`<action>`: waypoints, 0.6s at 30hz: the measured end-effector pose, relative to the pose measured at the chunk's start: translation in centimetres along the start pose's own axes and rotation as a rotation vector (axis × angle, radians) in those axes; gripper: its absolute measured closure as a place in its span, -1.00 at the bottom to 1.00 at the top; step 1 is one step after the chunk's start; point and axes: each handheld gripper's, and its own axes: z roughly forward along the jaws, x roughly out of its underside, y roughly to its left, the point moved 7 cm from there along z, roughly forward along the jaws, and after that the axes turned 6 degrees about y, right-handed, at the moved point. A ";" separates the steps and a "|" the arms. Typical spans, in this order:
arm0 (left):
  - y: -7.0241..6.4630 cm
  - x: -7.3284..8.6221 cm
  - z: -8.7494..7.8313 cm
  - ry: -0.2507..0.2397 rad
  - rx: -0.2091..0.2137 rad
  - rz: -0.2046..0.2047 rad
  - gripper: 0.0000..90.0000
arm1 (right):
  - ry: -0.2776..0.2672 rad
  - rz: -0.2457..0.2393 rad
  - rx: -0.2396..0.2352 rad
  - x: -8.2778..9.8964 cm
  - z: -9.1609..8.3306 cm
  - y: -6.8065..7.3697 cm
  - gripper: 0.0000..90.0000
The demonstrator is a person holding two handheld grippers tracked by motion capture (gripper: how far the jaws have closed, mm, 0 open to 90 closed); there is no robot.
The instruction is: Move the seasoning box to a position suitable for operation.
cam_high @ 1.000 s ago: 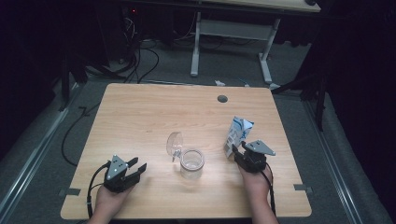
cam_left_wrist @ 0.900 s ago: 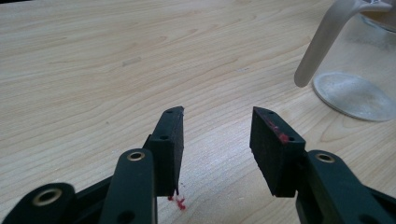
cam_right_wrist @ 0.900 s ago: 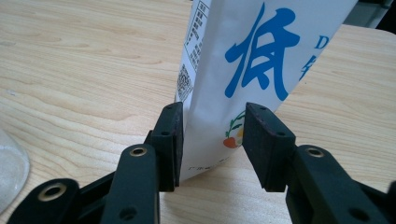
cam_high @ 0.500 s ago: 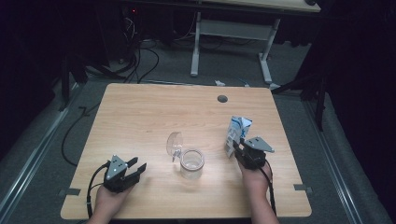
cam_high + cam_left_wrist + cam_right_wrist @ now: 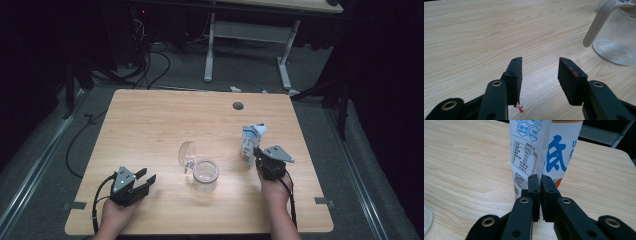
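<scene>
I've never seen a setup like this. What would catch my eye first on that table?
Probably the blue-and-white carton standing upright toward the table's right side, with the right gripper just behind it, its fingers having just closed together with nothing between them. Mid-table stands a clear glass jar with its hinged lid open, while the left gripper rests open nearby.

carton [image 5: 250, 140] beside right gripper [image 5: 260, 156] (upright)

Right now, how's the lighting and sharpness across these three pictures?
High view: table lit, surroundings almost black, soft glare beside the glass pitcher. Left gripper view: evenly bright, the pitcher slightly soft. Right gripper view: carton print sharp, the near jaws a little blurred.
</scene>
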 end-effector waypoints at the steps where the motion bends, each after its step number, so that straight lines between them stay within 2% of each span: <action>1: 0.0 0.0 0.0 0.000 0.000 0.000 0.22 | 0.000 0.000 0.000 0.0 0.0 0.0 0.92; 2: -0.1 0.0 0.0 0.002 -0.001 0.005 0.22 | -0.004 0.023 -0.004 0.0 -0.1 0.0 0.85; 6: -0.1 0.0 0.0 -0.001 0.000 0.007 0.21 | -0.005 0.062 0.003 0.0 0.0 -0.2 0.51; 11: 0.0 0.0 0.0 -0.002 -0.001 0.000 0.21 | 0.023 0.120 0.003 0.3 0.6 -0.4 0.15; 16: 0.0 0.0 0.0 -0.002 0.000 0.003 0.21 | 0.021 0.152 0.015 -0.2 1.4 0.0 0.07; 18: 0.0 0.0 0.0 -0.001 0.000 -0.001 0.21 | 0.018 0.148 0.028 -0.5 1.7 0.2 0.07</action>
